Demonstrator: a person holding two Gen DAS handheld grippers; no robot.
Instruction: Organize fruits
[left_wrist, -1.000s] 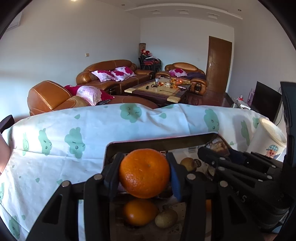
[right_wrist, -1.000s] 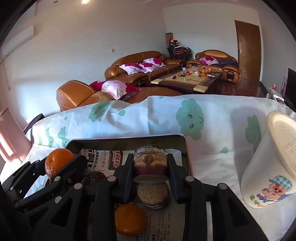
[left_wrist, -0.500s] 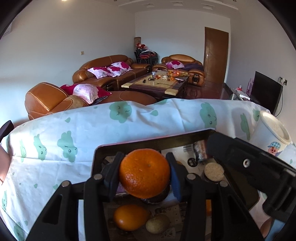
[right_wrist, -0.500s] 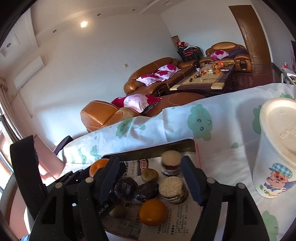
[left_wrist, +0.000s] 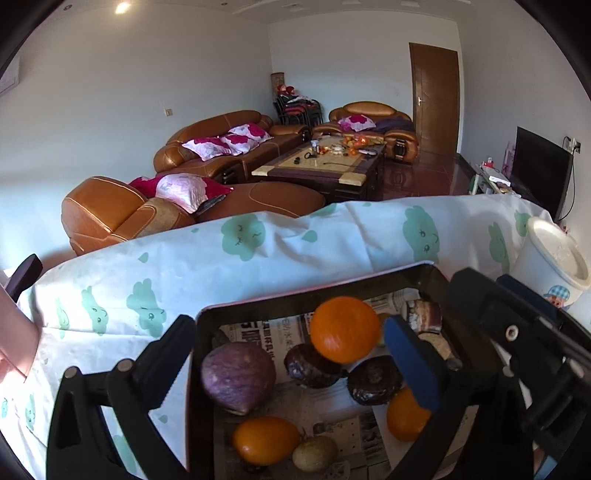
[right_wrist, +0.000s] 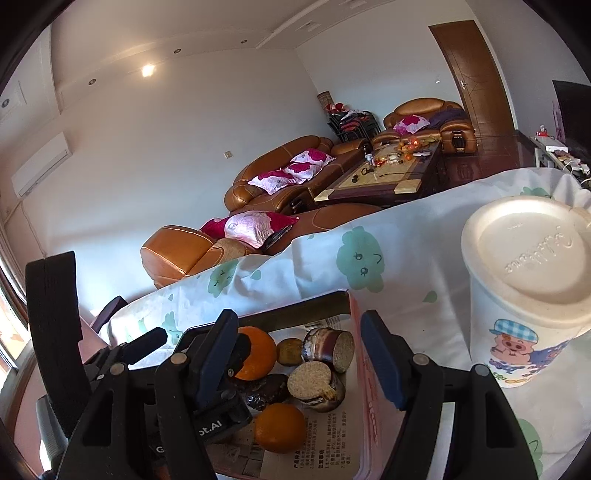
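The orange (left_wrist: 344, 329) looks light, firm and a bit slick, so it is best taken across its widest part; it is round and bright, with dimpled skin; it sits over the tray (left_wrist: 207, 325), touching only one blue pad of the left gripper (left_wrist: 291, 349), whose jaws are spread wide; the right gripper (right_wrist: 301, 356) is likewise apart, holding nothing; a white cup (right_wrist: 528, 291) stands just beside the tray.

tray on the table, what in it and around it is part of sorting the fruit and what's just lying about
Part of the job:
tray
oranges
purple fruit
dark wrinkled fruits
small brown fruit

Just lying about:
white cup
tablecloth
newspaper
sofas
coffee table
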